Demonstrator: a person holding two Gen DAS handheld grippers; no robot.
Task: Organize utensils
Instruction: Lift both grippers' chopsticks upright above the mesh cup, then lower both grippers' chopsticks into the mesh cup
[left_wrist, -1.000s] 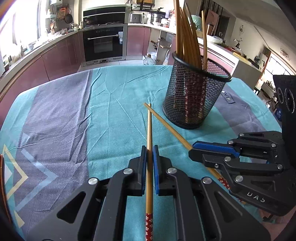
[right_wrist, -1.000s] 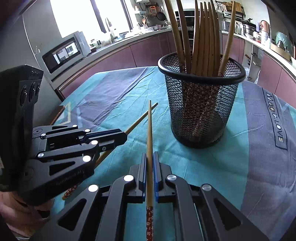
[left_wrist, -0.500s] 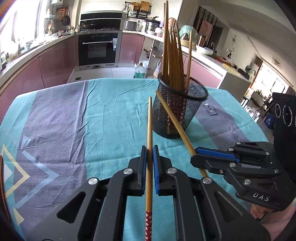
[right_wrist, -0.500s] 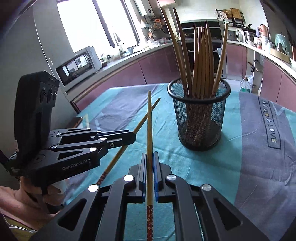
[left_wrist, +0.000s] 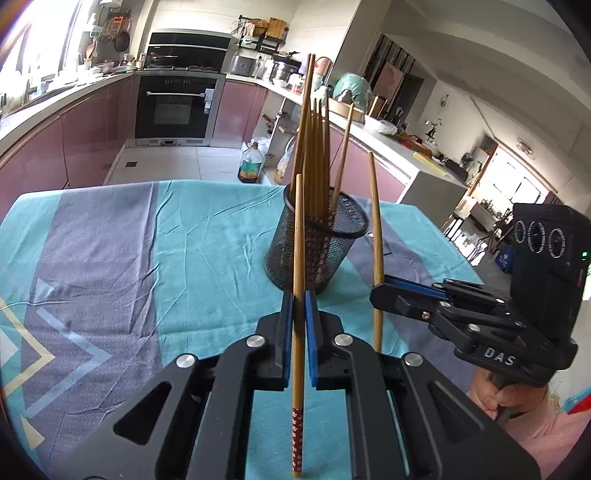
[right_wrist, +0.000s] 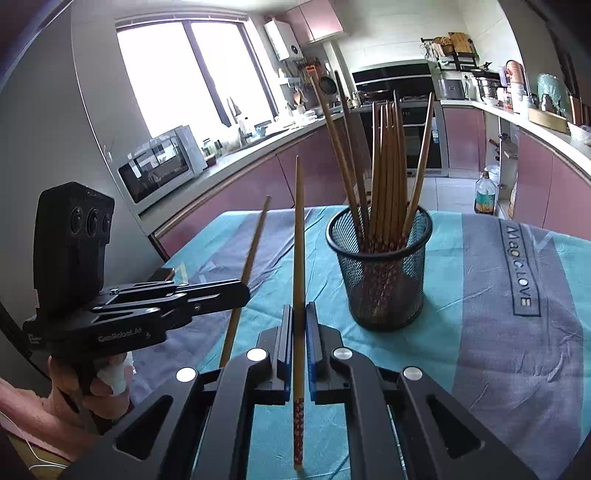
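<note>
Two chopsticks are in hand, one per tongs. Left tongs are clamped on a chopstick, thin end up and patterned red end down toward the camera. Right tongs are clamped on a second chopstick the same way; from the left view it stands nearly upright just right of the mesh cup. Both sticks are off the bench, near the cup but not over its rim yet.

Step, as I read it: carry phase, w/ both sticks raised and heading for the cup, which already holds approx. a dozen chopsticks standing patterned end down. Next move prob. calls for flipping or lowering each stick so an end clears the rim, finding a gap among the ones inside, then letting go. Risk: knocking the light cup over or crossing the two sticks.

Bench is covered w/ a teal-and-grey tablecloth, creased, w/ lettering on a grey band. Room is a kitchen: built-in oven, mauve cabinets, microwave by a bright window.
</note>
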